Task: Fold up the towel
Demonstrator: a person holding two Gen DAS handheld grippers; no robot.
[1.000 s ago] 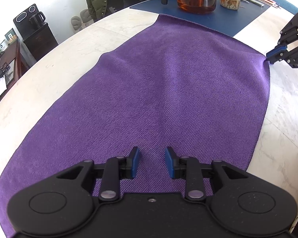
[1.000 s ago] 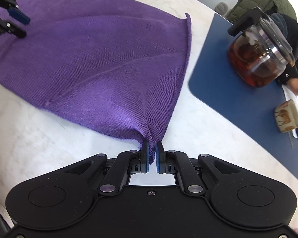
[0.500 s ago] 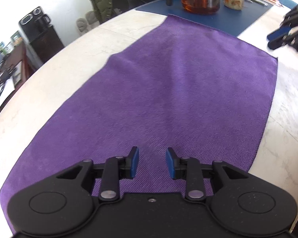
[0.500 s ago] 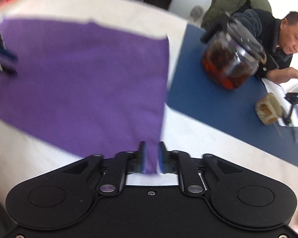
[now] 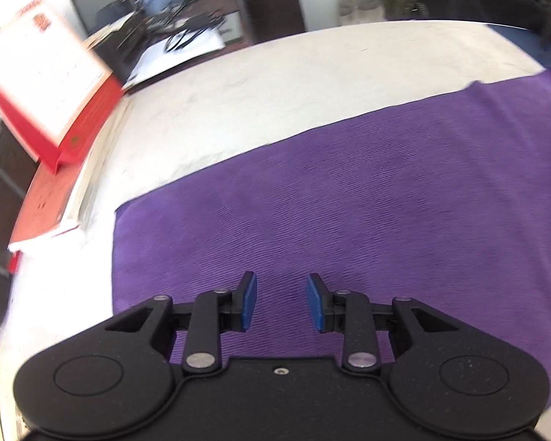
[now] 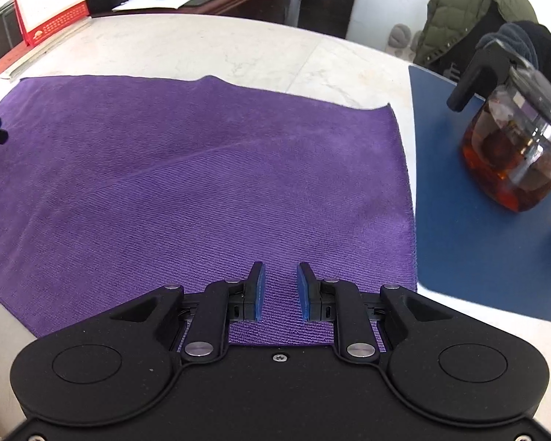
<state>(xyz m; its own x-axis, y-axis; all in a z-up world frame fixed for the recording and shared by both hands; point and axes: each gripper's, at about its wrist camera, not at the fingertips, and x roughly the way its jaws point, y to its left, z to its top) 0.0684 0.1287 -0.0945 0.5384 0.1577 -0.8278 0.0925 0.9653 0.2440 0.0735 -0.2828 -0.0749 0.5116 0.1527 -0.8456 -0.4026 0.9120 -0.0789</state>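
A pale marble tabletop [image 6: 209, 47] carries the purple towel [image 6: 202, 183], spread flat beside a blue mat [image 6: 470, 242] with a glass teapot [image 6: 514, 154]. Above it, the left tongs [image 5: 281, 301] and right tongs [image 6: 279, 290] stand parted, gripping nothing.

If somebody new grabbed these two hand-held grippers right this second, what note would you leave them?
Left hand-held gripper: open, empty, over the towel near its left end.
Right hand-held gripper: open, empty, over the towel near its right edge.
Towel: spread flat on the white table, one faint diagonal crease. Its right edge lies next to the blue mat with the glass teapot.
Done: towel laid out; no fold visible.
Left: grip an edge or corners, fold it over, mind the teapot.
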